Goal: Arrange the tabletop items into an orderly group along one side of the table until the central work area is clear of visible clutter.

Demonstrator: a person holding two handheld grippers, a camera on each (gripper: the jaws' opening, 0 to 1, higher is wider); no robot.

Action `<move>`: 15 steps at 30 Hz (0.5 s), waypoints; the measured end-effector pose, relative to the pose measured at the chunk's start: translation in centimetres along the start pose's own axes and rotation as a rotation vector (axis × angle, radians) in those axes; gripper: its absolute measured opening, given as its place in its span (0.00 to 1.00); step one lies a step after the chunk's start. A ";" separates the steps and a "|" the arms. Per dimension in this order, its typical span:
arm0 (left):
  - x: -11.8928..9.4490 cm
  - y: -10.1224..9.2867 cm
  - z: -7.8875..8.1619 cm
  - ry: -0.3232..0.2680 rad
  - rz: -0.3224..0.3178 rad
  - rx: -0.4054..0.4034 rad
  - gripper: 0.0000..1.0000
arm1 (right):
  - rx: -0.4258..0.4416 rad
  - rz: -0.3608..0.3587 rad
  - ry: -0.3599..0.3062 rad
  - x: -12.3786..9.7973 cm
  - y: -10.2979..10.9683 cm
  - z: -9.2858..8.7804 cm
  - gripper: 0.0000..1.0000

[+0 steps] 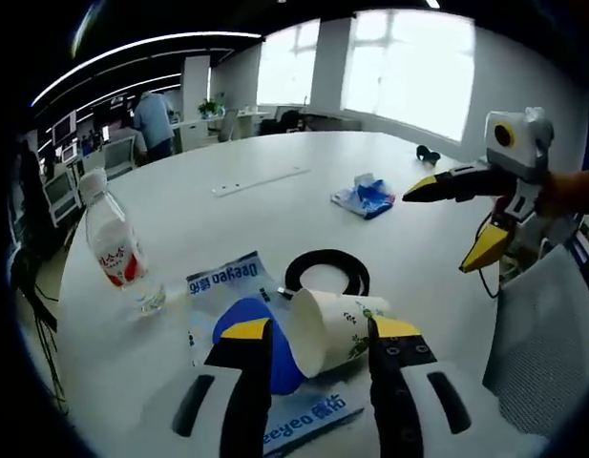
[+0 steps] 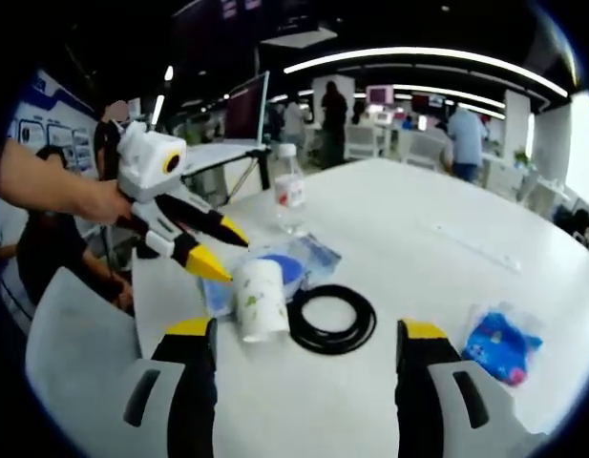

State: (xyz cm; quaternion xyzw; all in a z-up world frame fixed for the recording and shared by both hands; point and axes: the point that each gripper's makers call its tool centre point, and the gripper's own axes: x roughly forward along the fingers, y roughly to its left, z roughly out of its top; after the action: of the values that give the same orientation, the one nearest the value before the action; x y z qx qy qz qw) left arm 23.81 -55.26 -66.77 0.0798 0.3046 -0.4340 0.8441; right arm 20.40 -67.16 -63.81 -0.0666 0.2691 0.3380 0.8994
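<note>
Lying on its side beside the black cable coil (image 2: pixel 332 320), the paper cup (image 1: pixel 334 327) points its open mouth toward your left gripper (image 1: pixel 318 332), whose jaws stand wide around it. It looks light and crushable, so pinch its rim gently. Your right gripper (image 2: pixel 306 332) also gapes, empty.

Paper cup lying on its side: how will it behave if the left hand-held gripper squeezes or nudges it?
The paper cup looks thin-walled, so it probably crushes under a firm squeeze. On its side, it may roll in a curve when nudged. Likely very light; the open left hand-held gripper straddles it.
</note>
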 end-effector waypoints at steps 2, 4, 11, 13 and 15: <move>0.3 -0.1 -0.2 0.006 -0.009 -0.002 0.34 | 0.003 -0.002 0.002 -0.1 -0.1 -0.2 0.74; 0.5 -0.4 -0.4 0.006 -0.025 -0.026 0.31 | 0.007 -0.003 0.006 0.0 -0.2 -0.4 0.74; 1.4 -1.2 -0.9 0.019 -0.073 -0.040 0.19 | 0.020 -0.002 0.020 0.1 -0.3 -1.3 0.74; 1.6 -1.3 -0.8 0.019 -0.081 -0.042 0.19 | 0.022 -0.001 0.026 0.2 -0.4 -1.6 0.74; 1.7 -1.5 -0.8 0.018 -0.093 -0.044 0.18 | 0.022 -0.001 0.031 0.2 -0.5 -1.7 0.74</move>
State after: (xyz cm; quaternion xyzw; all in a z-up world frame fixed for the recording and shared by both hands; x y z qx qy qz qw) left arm 23.05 -57.02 -68.20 0.0508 0.3252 -0.4652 0.8217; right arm 20.09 -67.90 -65.42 -0.0620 0.2867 0.3337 0.8959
